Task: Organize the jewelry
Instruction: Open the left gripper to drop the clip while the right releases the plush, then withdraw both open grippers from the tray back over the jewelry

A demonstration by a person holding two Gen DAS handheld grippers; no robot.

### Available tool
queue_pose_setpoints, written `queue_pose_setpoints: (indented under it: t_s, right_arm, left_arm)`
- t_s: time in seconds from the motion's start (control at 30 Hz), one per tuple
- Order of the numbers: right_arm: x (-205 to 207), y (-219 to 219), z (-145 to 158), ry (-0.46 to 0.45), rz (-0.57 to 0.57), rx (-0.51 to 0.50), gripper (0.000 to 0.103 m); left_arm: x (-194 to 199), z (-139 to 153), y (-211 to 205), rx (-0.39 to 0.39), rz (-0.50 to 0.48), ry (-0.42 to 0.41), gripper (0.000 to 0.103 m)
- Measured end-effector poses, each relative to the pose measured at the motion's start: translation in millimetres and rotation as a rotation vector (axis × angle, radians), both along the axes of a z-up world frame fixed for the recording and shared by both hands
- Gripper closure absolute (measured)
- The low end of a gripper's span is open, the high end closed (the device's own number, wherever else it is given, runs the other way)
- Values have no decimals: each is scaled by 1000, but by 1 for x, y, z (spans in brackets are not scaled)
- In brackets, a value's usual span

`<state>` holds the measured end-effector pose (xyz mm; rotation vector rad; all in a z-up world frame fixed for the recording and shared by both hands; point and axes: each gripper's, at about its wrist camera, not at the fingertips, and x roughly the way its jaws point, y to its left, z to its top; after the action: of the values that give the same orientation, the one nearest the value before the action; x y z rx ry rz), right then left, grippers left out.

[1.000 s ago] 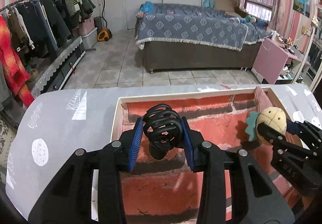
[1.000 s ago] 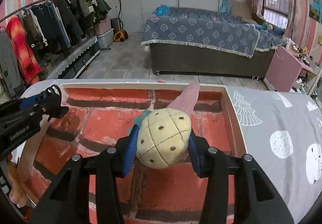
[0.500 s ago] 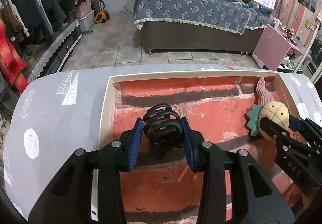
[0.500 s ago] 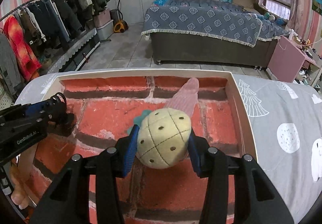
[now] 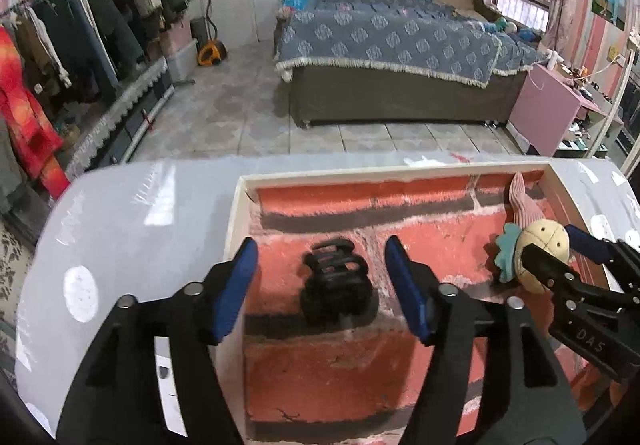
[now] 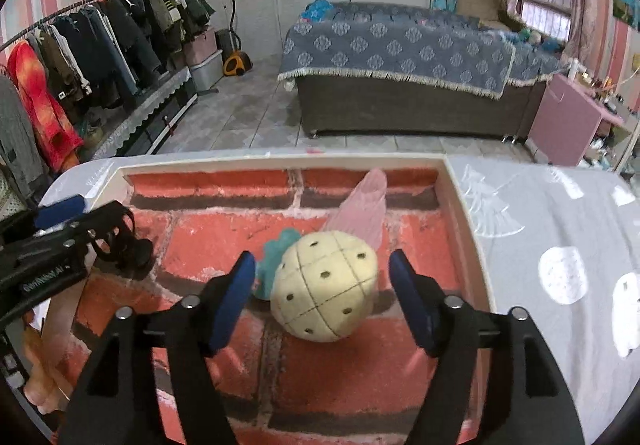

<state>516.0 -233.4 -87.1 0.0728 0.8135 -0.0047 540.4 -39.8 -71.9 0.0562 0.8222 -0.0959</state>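
A black plastic claw hair clip [image 5: 334, 281] is lying on the brick-printed floor of a shallow white-rimmed tray [image 5: 236, 213], left of centre in the left wrist view and at the left edge [image 6: 120, 241] in the right wrist view. The left tool [image 5: 320, 285] is straddling it: its jaws are opening, and the blue pads [image 5: 236, 285] are standing clear of the clip on both sides, so the clip is sitting between them untouched.

At the right of that view, a cream-coloured round plush pineapple with a teal leafy collar and a pink ribbed tail [image 5: 540, 257] is resting on the tray floor near the tray's right wall. In the right wrist view the same plush [image 6: 326, 285] is sitting at centre frame between the fingers of the right tool [image 6: 322, 289]. Those jaws are opening too, with a gap showing on each side of the plush.

The tray [image 6: 456, 205] is lying on a bench covered by a grey cloth with white tree and dot prints [image 6: 560, 245].

Beyond it, in the upper half of the frame, a bed with a blue patterned cover [image 6: 400, 45] is standing on the tiled floor, and a rack of hanging clothes [image 6: 80, 45] is filling the upper left.
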Motion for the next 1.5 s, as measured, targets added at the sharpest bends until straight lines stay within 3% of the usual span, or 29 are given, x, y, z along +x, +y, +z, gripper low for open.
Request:
queue_pose_setpoints:
  t_s: [0.1,0.3,0.4,0.57,0.7,0.9,1.2,1.4,1.5]
  right_arm:
    - [-7,-1,17,-76,-30,-27,26]
    - [-39,-2,66,-233,-71,-33,15]
    - [-62,-4,94,-295,-84,-34,13]
    - [-111,-7,129,-362,-97,-67,4]
    - [-159,-11,144,-396,-111,-115,4]
    - [-227,-25,140,-401,-116,-164,4]
    - [-304,-52,99,-356,-177,-219,4]
    - [-328,-78,69,-296,-245,-145,4]
    - [-331,-86,58,-272,-262,-120,4]
  left_arm:
    - [-9,18,6,2,37,-57,27]
    - [-47,70,24,-64,77,-188,8]
    - [-74,98,27,-82,68,-245,5]
    - [-128,137,21,-48,40,-315,5]
    - [-170,148,17,-37,22,-338,5]
    - [-229,143,26,-52,25,-346,5]
    - [-293,108,44,-55,58,-344,5]
    - [-322,79,48,-25,54,-352,5]
    - [-326,60,48,-33,48,-306,5]
